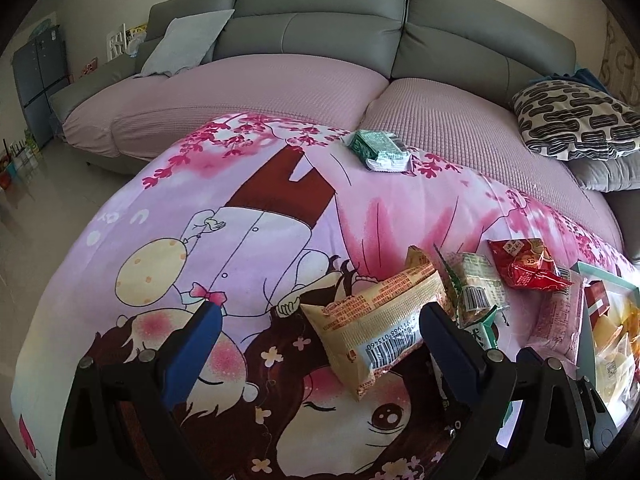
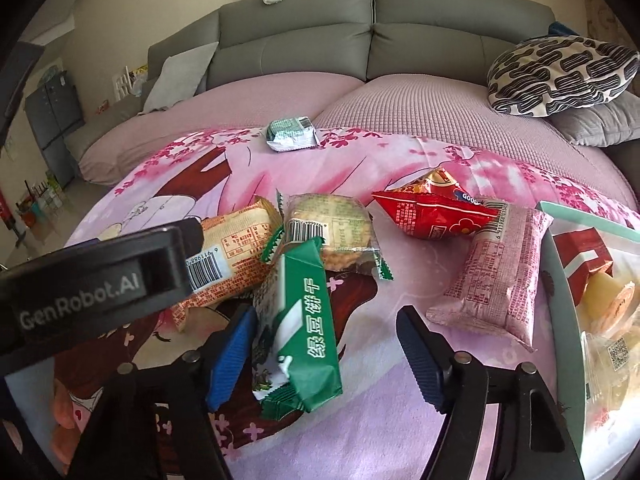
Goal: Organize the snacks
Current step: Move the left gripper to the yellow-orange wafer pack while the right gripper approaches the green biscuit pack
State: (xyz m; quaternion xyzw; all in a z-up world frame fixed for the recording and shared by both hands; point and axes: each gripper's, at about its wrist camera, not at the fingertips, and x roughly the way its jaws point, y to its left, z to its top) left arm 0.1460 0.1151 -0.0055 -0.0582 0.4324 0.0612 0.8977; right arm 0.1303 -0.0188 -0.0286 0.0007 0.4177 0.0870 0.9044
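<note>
Several snack packets lie on a pink cartoon-print cloth (image 1: 248,216). In the left wrist view my left gripper (image 1: 320,312) stands open, wide astride an orange-and-cream packet (image 1: 376,328) that lies close to its right finger. In the right wrist view my right gripper (image 2: 324,312) is open around a green biscuit packet (image 2: 300,320): the left pad (image 2: 232,352) touches the packet, the right pad (image 2: 420,356) stands apart from it. The left gripper's black body (image 2: 100,284) crosses the left of that view, above the orange packet (image 2: 236,252).
A clear packet of round biscuits (image 2: 332,228), a red packet (image 2: 432,212) and a pink packet (image 2: 496,272) lie behind. A teal-rimmed box (image 2: 588,216) holding snacks stands at the right. A green-white packet (image 2: 290,134) lies far back. Grey sofa (image 2: 360,32) with cushions behind.
</note>
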